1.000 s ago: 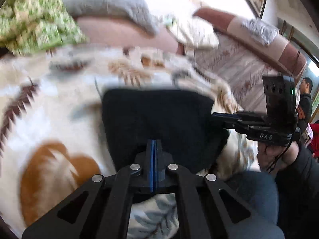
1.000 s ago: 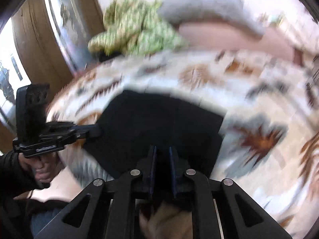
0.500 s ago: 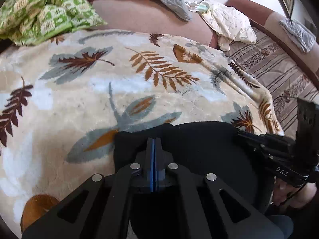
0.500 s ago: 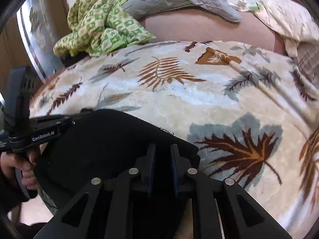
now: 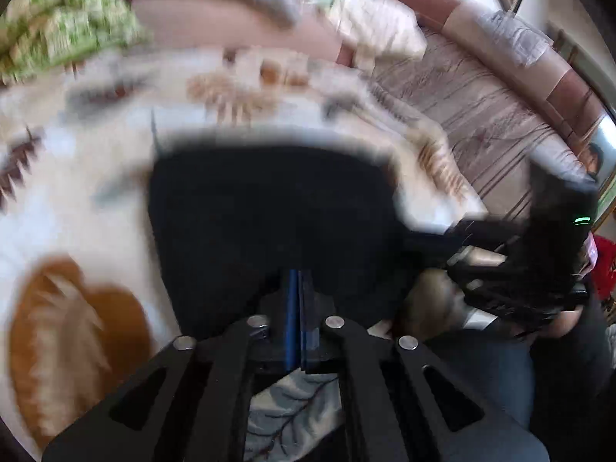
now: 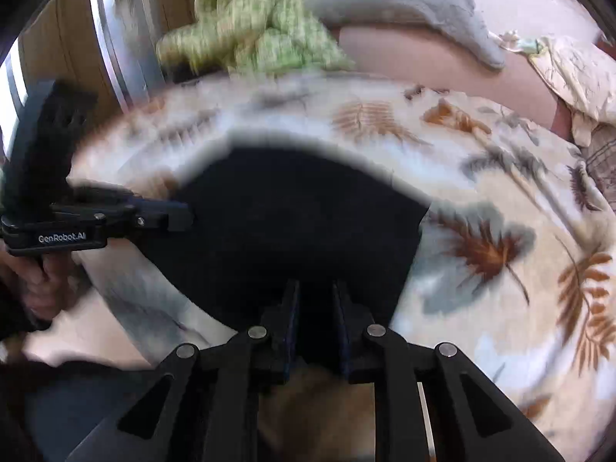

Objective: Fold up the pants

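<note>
The black pants hang as a dark sheet above a leaf-print blanket; both views are blurred by motion. My left gripper is shut on the pants' near edge. My right gripper grips the black cloth between its narrowly parted fingers. In the left wrist view the right gripper holds the pants' right corner. In the right wrist view the left gripper holds the left corner.
The leaf-print blanket covers a bed. A green patterned cloth and a grey pillow lie at the far side. A striped sofa runs along the right. A bystander stands at far right.
Half a second ago the pants sat low at the near blanket edge. Both grippers have since lifted the cloth up and forward, so it now spreads out wide over the blanket.
</note>
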Motion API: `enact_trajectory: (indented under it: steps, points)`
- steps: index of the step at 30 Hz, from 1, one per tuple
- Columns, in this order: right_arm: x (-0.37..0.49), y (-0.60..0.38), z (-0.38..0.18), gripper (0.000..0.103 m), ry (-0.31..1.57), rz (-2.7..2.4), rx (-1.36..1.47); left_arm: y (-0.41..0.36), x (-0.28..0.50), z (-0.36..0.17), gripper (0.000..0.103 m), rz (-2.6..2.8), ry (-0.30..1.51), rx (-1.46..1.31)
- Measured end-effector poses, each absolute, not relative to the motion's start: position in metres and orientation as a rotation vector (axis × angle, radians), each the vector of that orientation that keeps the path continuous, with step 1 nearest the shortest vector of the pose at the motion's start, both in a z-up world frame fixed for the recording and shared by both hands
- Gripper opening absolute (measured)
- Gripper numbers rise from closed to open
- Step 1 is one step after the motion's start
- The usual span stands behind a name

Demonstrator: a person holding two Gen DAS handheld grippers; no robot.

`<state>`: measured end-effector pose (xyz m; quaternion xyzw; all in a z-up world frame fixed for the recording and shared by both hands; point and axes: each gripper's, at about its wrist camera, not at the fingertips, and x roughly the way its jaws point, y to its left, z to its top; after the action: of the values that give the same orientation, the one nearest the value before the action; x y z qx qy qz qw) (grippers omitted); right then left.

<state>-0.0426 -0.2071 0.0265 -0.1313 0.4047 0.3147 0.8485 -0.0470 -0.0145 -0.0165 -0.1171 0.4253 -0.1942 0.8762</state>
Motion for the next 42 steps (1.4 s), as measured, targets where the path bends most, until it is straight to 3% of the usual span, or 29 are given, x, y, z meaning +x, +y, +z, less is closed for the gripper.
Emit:
enact_trajectory:
  steps: [4,5,6,8,9,13,16,19,22,24,27,34,38,42]
  points:
    - [-0.037,-0.221,0.035,0.019,0.850,0.691,-0.157,0.006,-0.043,-0.001,0.000,-0.409,0.880,-0.374]
    - [-0.033,-0.230,0.036,0.027,0.852,0.678,-0.096,0.011,-0.046,0.007,0.001,-0.387,0.845,-0.360]
    - [-0.028,-0.242,0.039,0.043,0.842,0.654,-0.023,0.019,-0.049,0.016,0.004,-0.354,0.794,-0.358]
    - [-0.022,-0.259,0.041,0.062,0.826,0.611,0.083,0.039,-0.051,0.021,0.021,-0.308,0.740,-0.401]
    - [-0.015,-0.270,0.038,0.063,0.832,0.597,0.175,0.047,-0.047,0.018,0.025,-0.285,0.739,-0.429]
    - [0.012,-0.286,0.008,0.061,0.931,0.632,0.434,0.062,-0.029,-0.020,0.026,-0.258,0.851,-0.546]
    - [0.024,-0.275,-0.011,0.059,1.000,0.674,0.450,0.063,-0.025,-0.031,0.028,-0.278,0.847,-0.610]
    - [0.026,-0.275,-0.014,0.057,0.986,0.681,0.460,0.064,-0.020,-0.042,0.037,-0.296,0.861,-0.676]
    - [0.025,-0.274,-0.013,0.056,0.979,0.685,0.443,0.063,-0.022,-0.042,0.037,-0.293,0.843,-0.675]
    - [0.022,-0.274,-0.008,0.043,0.971,0.684,0.417,0.058,-0.022,-0.035,0.029,-0.287,0.843,-0.658]
    - [0.023,-0.276,0.002,0.032,0.954,0.684,0.403,0.046,-0.017,-0.019,0.022,-0.275,0.824,-0.569]
    - [0.074,-0.305,0.013,0.032,0.892,0.614,0.462,0.013,0.040,0.007,0.021,-0.299,0.765,-0.444]
    - [0.100,-0.315,-0.024,0.041,0.972,0.585,0.570,0.001,0.071,-0.023,0.026,-0.228,0.855,-0.355]
    - [0.088,-0.320,-0.008,0.047,0.934,0.567,0.599,0.015,0.059,-0.016,0.027,-0.252,0.818,-0.394]
